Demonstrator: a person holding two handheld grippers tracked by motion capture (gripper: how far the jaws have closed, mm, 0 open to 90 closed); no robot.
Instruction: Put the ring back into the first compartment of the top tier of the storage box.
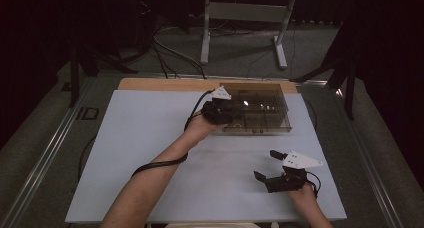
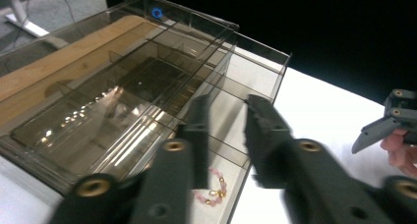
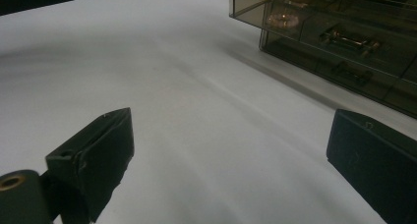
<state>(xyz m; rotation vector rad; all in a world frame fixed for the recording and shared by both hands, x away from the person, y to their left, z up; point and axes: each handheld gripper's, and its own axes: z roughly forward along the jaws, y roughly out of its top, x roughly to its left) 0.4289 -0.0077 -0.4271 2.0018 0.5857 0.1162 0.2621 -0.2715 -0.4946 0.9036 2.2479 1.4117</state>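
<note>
The left gripper (image 1: 226, 109) hangs over the near left corner of a smoky clear plastic organizer box (image 1: 270, 110) at the far side of the white table (image 1: 150, 153), and its jaws stand slightly apart with nothing between them. In the left gripper view a pink bead bracelet (image 2: 212, 187) lies in the end compartment just below those jaws, so the step in hand looks like dropping the bracelet into the box, with the release just made. The next move probably calls for lifting the gripper straight up so the jaw tips do not catch the thin dividers or the box's wall. The right gripper (image 1: 272, 167) rests on the near right part of the table, well apart from the box, jaws wide open and empty. Other compartments hold small gold-coloured pieces (image 3: 344, 37) and a coiled ring-like item (image 3: 282, 20). A wooden board (image 1: 165, 84) lies behind the table, and a cable (image 1: 165, 163) trails along the left forearm; nothing blocks the way up.
</note>
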